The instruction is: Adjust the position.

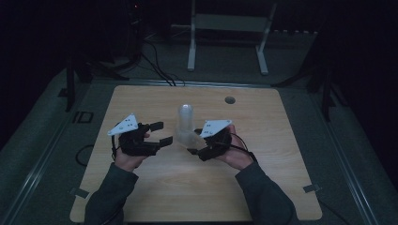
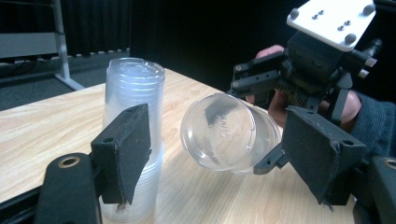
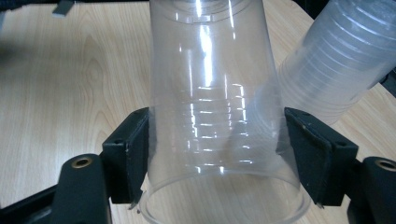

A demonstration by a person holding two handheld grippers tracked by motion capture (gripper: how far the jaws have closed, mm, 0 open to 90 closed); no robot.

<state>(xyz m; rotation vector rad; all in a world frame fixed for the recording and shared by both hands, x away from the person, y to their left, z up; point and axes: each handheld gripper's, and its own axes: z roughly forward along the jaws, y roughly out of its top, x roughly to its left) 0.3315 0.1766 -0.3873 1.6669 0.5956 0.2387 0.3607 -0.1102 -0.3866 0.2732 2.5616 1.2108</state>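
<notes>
An upside-down stack of clear plastic cups [image 1: 185,117] [image 2: 134,107] stands mid-table. My right gripper [image 1: 193,144] [image 3: 217,158] is shut on a single clear cup [image 1: 187,138] [image 3: 210,93], its pads pressing both sides near the rim. That cup lies tilted, its closed base toward the left gripper [image 1: 162,133] and just beside the stack [image 3: 336,60]. In the left gripper view the held cup [image 2: 224,133] shows its round base, with the right gripper [image 2: 259,121] behind it. My left gripper [image 2: 222,149] stands open, nothing between its jaws, a little left of the stack.
The wooden table [image 1: 281,187] has a round cable hole [image 1: 229,100] at the back. A white metal frame [image 1: 227,28] stands on the floor beyond it, with cables [image 1: 159,70] trailing nearby. The room is dark around the table.
</notes>
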